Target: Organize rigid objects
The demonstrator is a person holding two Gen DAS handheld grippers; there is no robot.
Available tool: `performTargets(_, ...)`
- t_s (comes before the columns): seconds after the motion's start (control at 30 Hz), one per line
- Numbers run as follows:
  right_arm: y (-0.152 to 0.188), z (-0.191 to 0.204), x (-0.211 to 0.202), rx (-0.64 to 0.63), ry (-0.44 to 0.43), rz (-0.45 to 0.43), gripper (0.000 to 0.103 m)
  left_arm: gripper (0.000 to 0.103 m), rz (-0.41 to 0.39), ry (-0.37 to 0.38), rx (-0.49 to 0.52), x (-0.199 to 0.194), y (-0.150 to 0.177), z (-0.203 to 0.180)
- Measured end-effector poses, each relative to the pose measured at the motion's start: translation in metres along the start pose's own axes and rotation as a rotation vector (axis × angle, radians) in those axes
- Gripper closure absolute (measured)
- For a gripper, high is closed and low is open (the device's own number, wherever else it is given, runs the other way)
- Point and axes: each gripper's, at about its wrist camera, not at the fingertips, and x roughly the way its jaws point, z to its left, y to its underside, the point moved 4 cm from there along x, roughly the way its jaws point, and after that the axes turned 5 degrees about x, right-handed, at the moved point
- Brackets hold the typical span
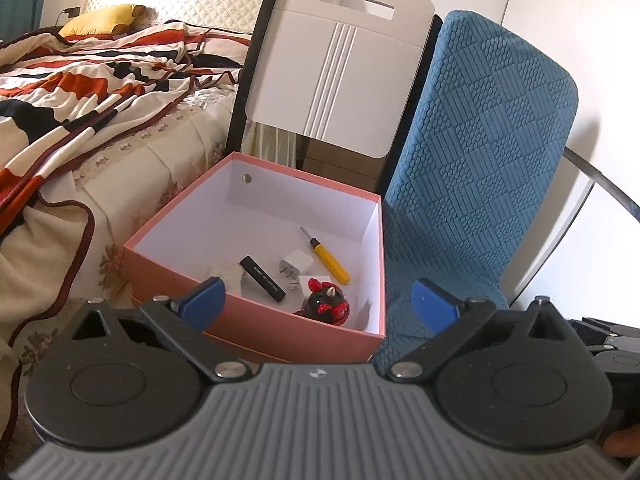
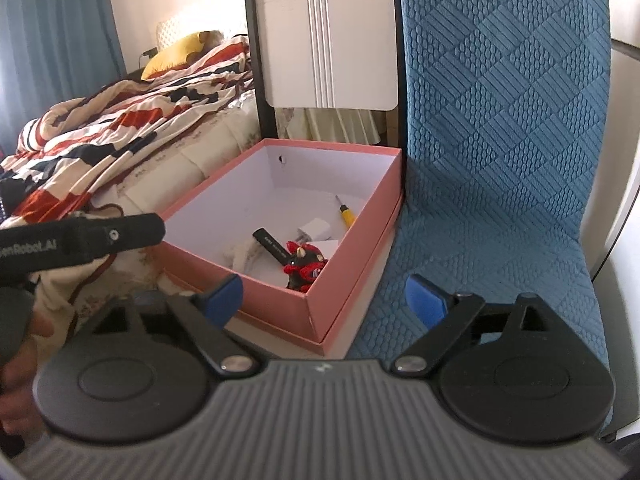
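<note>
Holding nothing, the left gripper [image 1: 320, 304] and right gripper [image 2: 324, 294] both stand spread wide before the pink box [image 1: 256, 320]. Inside it, a yellow screwdriver [image 1: 330, 260] lies at two o'clock from the black-and-red figurine [image 1: 326, 306], with a white charger [image 1: 296, 264] and black stick [image 1: 262, 278] at eleven.

Open-topped pink box [image 1: 248, 320], its far half bare, hemmed between bed [image 1: 132, 168] and blue chair [image 1: 480, 140]

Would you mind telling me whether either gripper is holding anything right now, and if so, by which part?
Nothing is held. The left gripper and the right gripper both stand open and empty, short of the pink box.
</note>
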Motion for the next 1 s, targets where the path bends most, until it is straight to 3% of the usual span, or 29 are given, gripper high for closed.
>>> performTargets(1.0,0.0022,-0.0056,0.0034,0.015,0.025,0.006,0.013,0.0,0.037,-0.035,-0.009,0.007,0.003,-0.0022)
